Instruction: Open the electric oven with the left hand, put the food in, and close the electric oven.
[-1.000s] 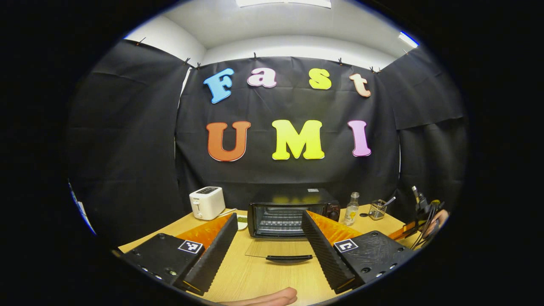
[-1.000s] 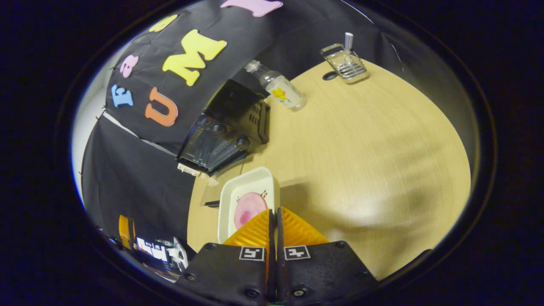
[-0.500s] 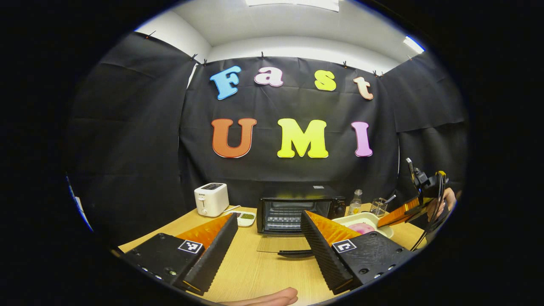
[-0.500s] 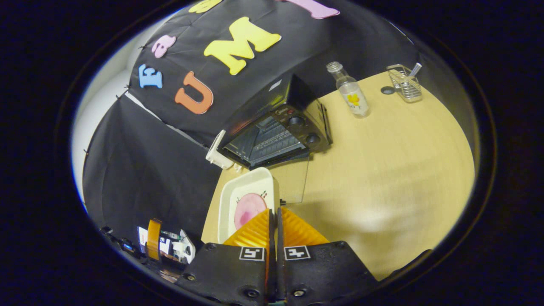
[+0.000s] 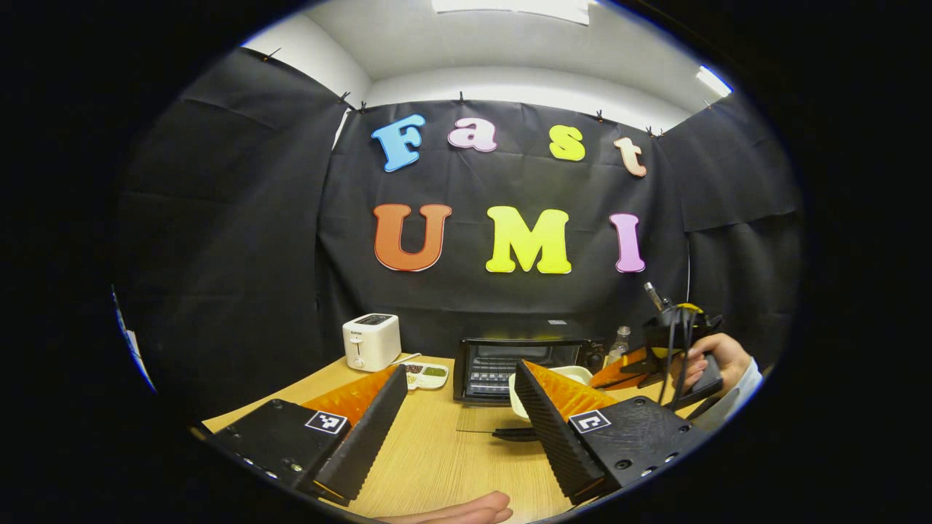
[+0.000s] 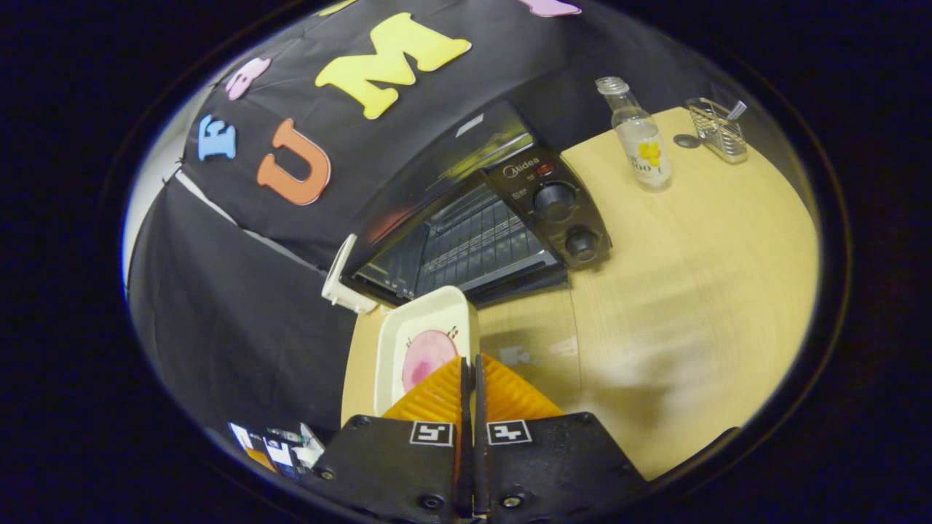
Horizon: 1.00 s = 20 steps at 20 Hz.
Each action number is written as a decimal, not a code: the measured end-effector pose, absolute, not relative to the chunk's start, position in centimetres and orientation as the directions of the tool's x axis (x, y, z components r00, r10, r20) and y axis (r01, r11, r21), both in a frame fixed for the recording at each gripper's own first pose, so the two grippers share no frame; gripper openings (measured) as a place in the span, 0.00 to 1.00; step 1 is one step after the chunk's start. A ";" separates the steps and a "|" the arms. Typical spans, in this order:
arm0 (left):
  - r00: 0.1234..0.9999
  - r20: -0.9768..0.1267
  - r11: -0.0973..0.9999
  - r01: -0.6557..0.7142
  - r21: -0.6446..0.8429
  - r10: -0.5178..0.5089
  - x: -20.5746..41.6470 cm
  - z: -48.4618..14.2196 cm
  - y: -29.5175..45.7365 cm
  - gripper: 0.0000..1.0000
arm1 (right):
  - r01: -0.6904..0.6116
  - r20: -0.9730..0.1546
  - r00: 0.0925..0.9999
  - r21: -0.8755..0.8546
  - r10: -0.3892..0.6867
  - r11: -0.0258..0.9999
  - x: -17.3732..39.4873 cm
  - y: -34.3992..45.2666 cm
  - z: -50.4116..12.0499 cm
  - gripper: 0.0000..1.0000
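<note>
Black cloth walls (image 5: 218,240) hang on three sides — white ceiling (image 5: 510,44) with lit panels (image 5: 510,6) above.

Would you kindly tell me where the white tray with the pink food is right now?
In the right gripper view, the white rectangular tray of pink food is pinched by the right claw, held just before the open black electric oven.

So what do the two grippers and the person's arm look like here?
Both grippers, left and right, have black bodies with square black-and-white markers and ridged orange jaws. Black cables hang by the right one, whose hand shows a white sleeve.
</note>
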<state>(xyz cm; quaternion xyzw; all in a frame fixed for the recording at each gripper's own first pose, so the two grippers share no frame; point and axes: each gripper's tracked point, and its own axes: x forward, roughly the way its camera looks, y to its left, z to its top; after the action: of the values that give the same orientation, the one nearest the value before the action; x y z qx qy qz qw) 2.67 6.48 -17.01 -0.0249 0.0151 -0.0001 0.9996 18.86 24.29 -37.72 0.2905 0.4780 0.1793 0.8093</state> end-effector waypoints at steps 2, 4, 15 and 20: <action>0.999 -0.034 0.999 -0.001 -0.044 0.000 2.8 -17.3 6.7 0.94 | 0.051 -0.672 0.511 0.646 0.536 0.762 20.7 25.8 -38.5 0.01; 0.999 -0.042 0.999 -0.001 -0.038 -0.001 2.9 -17.9 6.9 0.94 | 0.121 -0.670 0.543 0.658 0.506 0.743 22.5 27.0 -39.6 0.04; 0.992 -0.130 1.000 -0.002 -0.027 -0.002 5.2 -22.0 8.2 0.95 | 0.300 -0.478 0.855 0.773 0.202 0.559 34.8 28.8 -42.9 0.05; 0.987 -0.160 0.999 -0.033 -0.041 0.026 5.7 -23.3 9.8 0.95 | 0.270 -0.450 0.868 0.780 0.207 0.564 36.0 29.8 -44.1 0.05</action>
<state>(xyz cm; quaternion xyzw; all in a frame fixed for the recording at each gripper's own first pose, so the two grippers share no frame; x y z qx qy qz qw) 5.67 9.78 -23.26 -0.0218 0.0801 0.0147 0.9964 36.04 29.83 -44.13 0.4664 0.2558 -0.0187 0.8466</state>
